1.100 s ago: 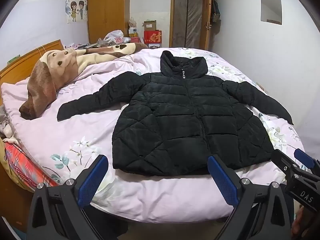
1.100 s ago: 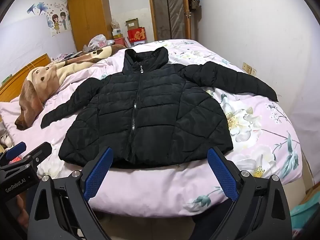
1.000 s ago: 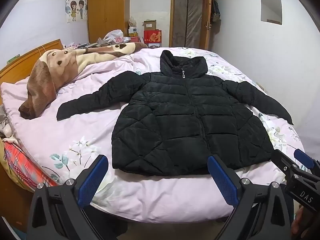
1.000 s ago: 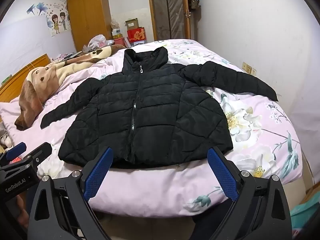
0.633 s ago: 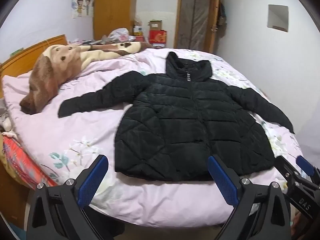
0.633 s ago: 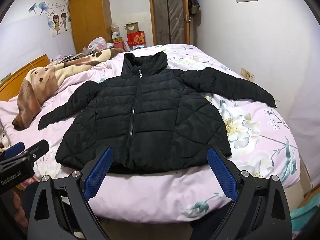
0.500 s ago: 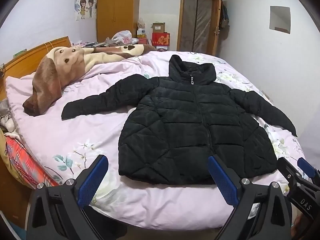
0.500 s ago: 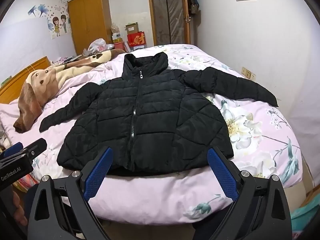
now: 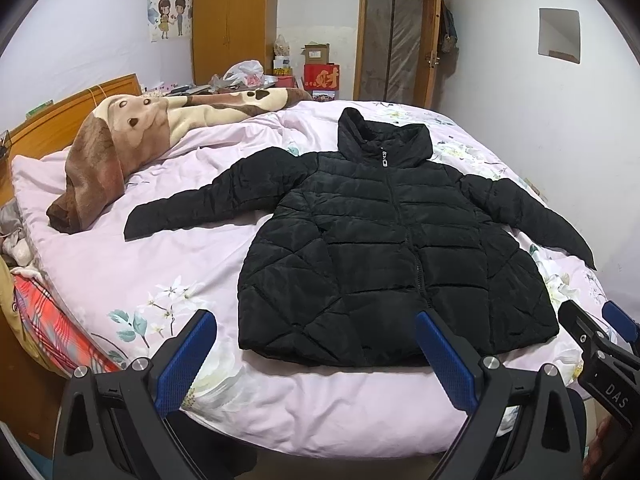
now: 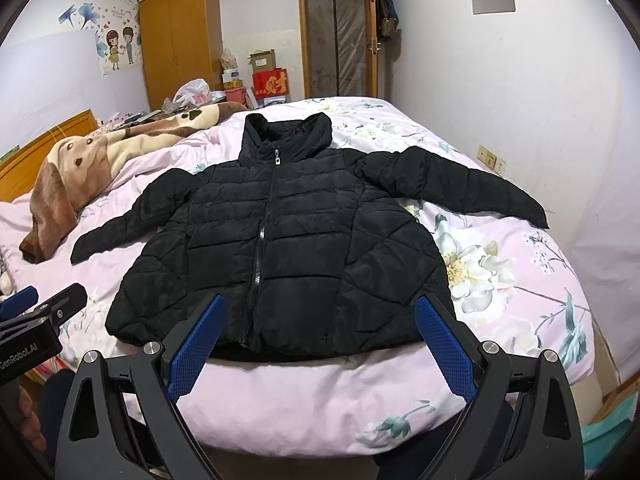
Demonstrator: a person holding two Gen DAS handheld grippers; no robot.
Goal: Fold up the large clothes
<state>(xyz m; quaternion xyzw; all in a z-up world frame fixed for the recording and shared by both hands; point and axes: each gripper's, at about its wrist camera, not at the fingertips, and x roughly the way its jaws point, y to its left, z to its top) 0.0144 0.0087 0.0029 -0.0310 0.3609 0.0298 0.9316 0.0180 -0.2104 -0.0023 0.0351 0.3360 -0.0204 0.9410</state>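
A black quilted puffer jacket [image 9: 384, 240] lies flat and zipped on the bed, front up, both sleeves spread out, collar toward the far side. It also shows in the right wrist view [image 10: 288, 240]. My left gripper [image 9: 316, 356] is open and empty, held in front of the bed's near edge below the jacket's hem. My right gripper [image 10: 316, 344] is open and empty, also just short of the hem. The right gripper shows at the right edge of the left wrist view [image 9: 600, 356], and the left gripper at the left edge of the right wrist view [image 10: 36, 320].
The bed has a pink floral cover [image 9: 120, 264]. A brown and cream dog-print blanket [image 9: 120, 148] lies at its far left by the wooden headboard [image 9: 52, 124]. A wardrobe [image 9: 234, 20], boxes and a door [image 9: 394, 40] stand behind. A white wall [image 10: 560, 120] runs along the right.
Both grippers have risen and moved a little toward the bed, so the jacket sits lower and nearer in both views. Both stay open. The jacket has not moved.
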